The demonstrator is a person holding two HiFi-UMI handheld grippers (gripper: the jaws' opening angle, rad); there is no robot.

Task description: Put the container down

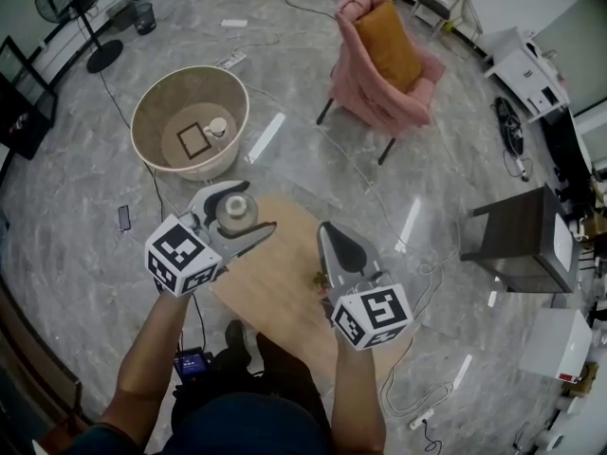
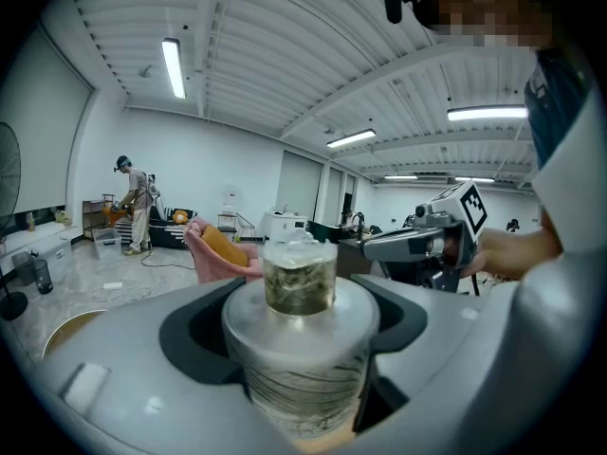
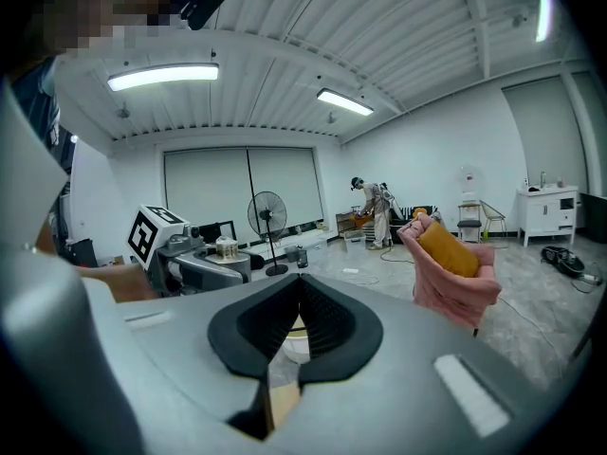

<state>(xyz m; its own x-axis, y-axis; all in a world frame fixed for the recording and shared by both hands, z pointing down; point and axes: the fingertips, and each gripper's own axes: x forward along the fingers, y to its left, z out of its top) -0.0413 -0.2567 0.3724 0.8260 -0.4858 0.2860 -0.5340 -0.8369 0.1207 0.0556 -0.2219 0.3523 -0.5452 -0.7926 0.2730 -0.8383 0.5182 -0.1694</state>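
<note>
Currently, at the far left of the head view, I see a floor fan (image 1: 103, 56) standing on the grey marbled floor. Right of it sits a round basket (image 1: 152, 102), which holds a small framed picture (image 1: 193, 139) and a small jar (image 1: 218, 127).

Below the basket is the left gripper (image 1: 256, 207). Its jaws are clamped on the container (image 2: 299, 287), a clear round jar with a wide lid and a smaller knob on top. The left gripper view shows one dark pad pressed against each side of the jar, which stands upright between them. In the head view the container shows over the far left corner of the wooden table (image 1: 285, 292). I cannot tell whether it touches the tabletop.

Further right, the right gripper (image 1: 327, 235) is held over the same table. The right gripper view shows its two ribbed pads meeting edge to edge with nothing between them. The two grippers are near each other but apart.

Beyond the table, toward the right, stands a pink armchair (image 1: 375, 88) with an orange cushion (image 1: 389, 44) against its back. A dark side table (image 1: 520, 240) stands at the right edge.
</note>
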